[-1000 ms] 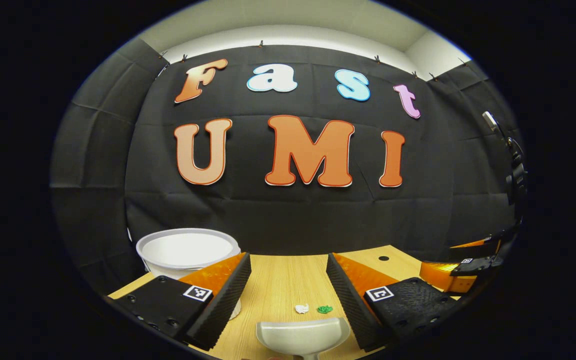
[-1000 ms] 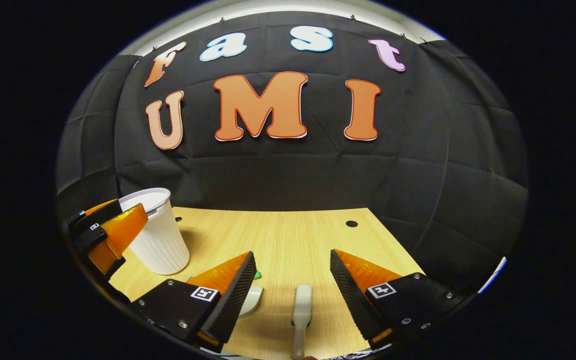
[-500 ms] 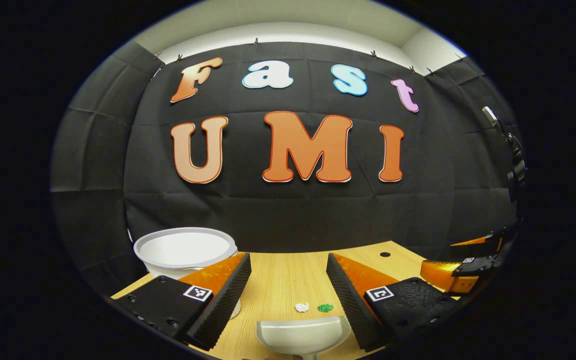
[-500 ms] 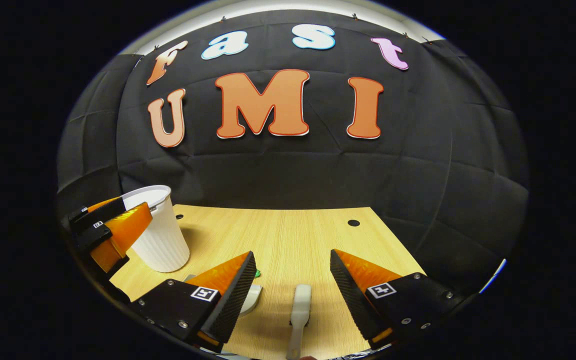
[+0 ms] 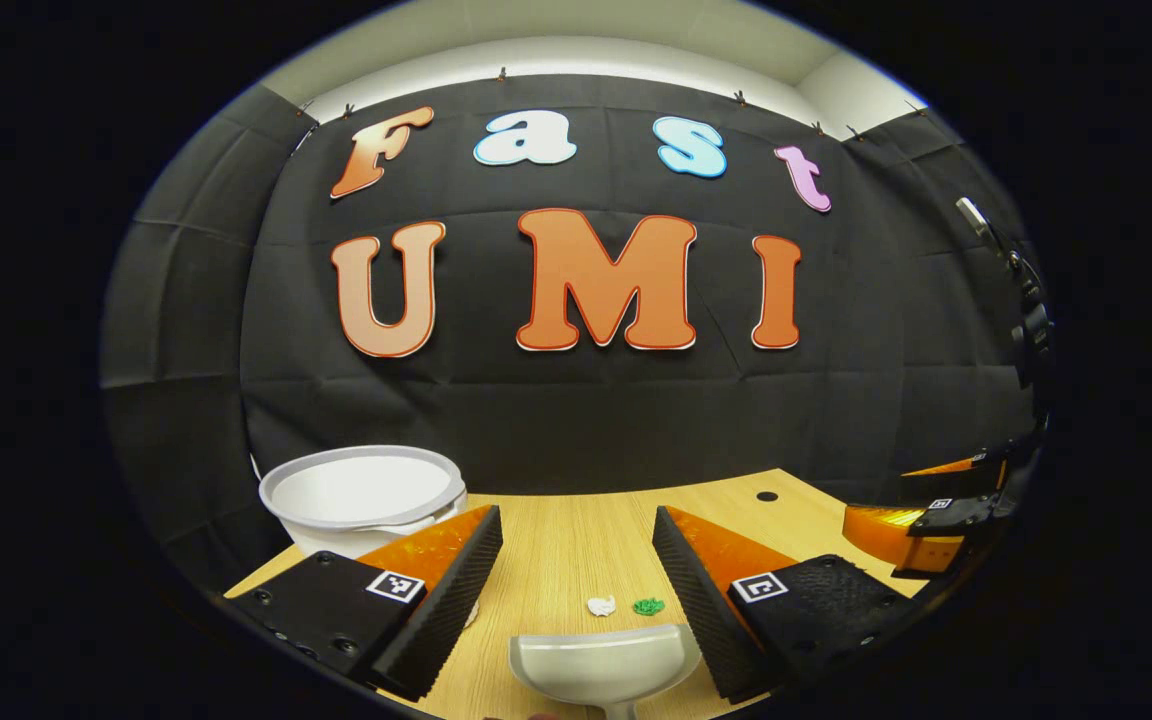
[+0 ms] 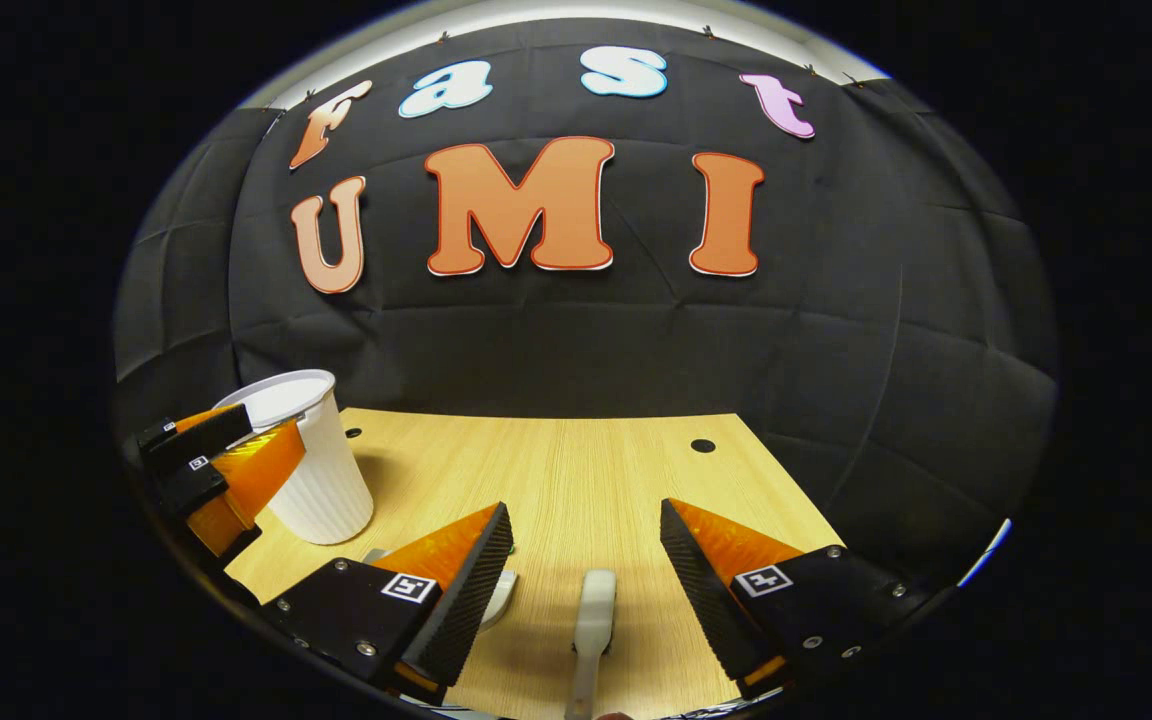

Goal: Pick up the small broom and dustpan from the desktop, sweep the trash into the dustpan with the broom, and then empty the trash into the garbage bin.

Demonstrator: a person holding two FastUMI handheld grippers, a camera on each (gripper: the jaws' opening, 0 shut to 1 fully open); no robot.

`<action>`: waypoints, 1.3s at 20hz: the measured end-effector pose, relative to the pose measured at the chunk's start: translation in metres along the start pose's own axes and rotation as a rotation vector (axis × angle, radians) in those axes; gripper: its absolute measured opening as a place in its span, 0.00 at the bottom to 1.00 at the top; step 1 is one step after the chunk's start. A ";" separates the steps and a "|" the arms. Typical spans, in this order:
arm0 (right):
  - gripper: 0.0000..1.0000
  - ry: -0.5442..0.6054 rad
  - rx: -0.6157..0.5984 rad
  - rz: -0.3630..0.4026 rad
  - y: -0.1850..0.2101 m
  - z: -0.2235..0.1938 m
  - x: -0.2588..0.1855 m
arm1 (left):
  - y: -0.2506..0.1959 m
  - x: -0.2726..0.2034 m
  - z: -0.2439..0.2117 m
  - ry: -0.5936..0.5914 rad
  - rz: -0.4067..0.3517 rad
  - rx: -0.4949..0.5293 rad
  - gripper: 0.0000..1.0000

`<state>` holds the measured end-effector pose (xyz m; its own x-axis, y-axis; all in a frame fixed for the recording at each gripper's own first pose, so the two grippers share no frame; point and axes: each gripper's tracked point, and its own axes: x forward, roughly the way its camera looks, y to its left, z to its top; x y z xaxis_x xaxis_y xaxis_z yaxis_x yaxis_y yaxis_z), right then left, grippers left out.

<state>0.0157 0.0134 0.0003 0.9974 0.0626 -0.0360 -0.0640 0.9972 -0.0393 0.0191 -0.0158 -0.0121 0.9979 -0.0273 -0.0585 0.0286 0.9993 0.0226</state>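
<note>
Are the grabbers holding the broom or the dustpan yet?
No, nothing is held. The left gripper hangs open over the dustpan, and the right gripper hangs open over the broom.

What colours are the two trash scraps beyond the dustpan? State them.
One scrap is white, the other green, clearest in the left gripper view.

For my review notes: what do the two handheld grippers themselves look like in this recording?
The two look alike. The left gripper and the right gripper each have two wedge-shaped jaws that taper to a point, with finely ribbed inner faces. Each jaw sits on a flat plate fastened with small screws and carries a square black-and-white marker on top.
</note>
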 end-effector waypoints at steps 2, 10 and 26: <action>0.93 0.007 -0.002 -0.003 0.000 -0.002 0.001 | 0.001 0.000 -0.005 0.016 0.003 0.007 0.95; 0.93 0.074 0.044 0.016 -0.009 -0.033 0.012 | -0.017 -0.008 -0.104 0.344 -0.087 -0.030 0.96; 0.93 0.202 0.141 0.046 -0.073 -0.084 0.026 | -0.011 -0.032 -0.292 1.417 -0.099 -0.074 0.99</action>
<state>0.0435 -0.0609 -0.0821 0.9657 0.1128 -0.2339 -0.0899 0.9903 0.1062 -0.0298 -0.0187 -0.3017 0.0897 -0.0932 -0.9916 0.0466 0.9949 -0.0893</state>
